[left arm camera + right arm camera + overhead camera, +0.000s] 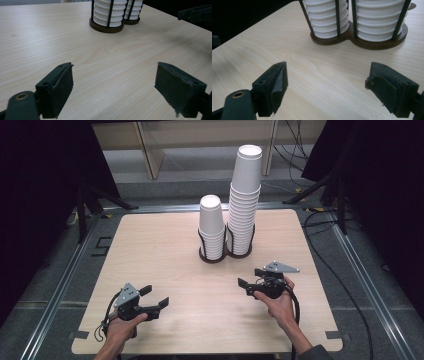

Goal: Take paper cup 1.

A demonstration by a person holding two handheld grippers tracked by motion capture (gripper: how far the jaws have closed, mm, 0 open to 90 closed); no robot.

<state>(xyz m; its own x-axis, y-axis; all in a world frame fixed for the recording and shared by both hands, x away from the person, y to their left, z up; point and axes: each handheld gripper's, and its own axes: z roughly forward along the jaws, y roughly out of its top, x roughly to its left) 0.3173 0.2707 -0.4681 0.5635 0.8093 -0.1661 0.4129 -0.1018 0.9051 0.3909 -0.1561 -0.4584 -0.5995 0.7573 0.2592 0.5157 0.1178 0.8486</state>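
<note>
Two stacks of white paper cups stand in a dark double holder [213, 257] at the middle back of the wooden table [160, 245]. The short stack [211, 227] is on the left and the tall stack [245, 195] on the right. Near the front left, my left gripper [156, 296] is open, with bare wood between its jaws [113, 82]. My right gripper [249, 277] is also open and holds nothing [327, 82]; it sits front right of the holder, pointing towards the holder base [359, 42]. In the left gripper view the stacks [110, 12] are far ahead.
Metal rails [65, 285] run along the table's sides. Black stand legs [90, 200] and cables [345, 285] lie on the floor around it, with light wooden furniture [150, 150] behind. In the left gripper view the right gripper [197, 13] shows at top right.
</note>
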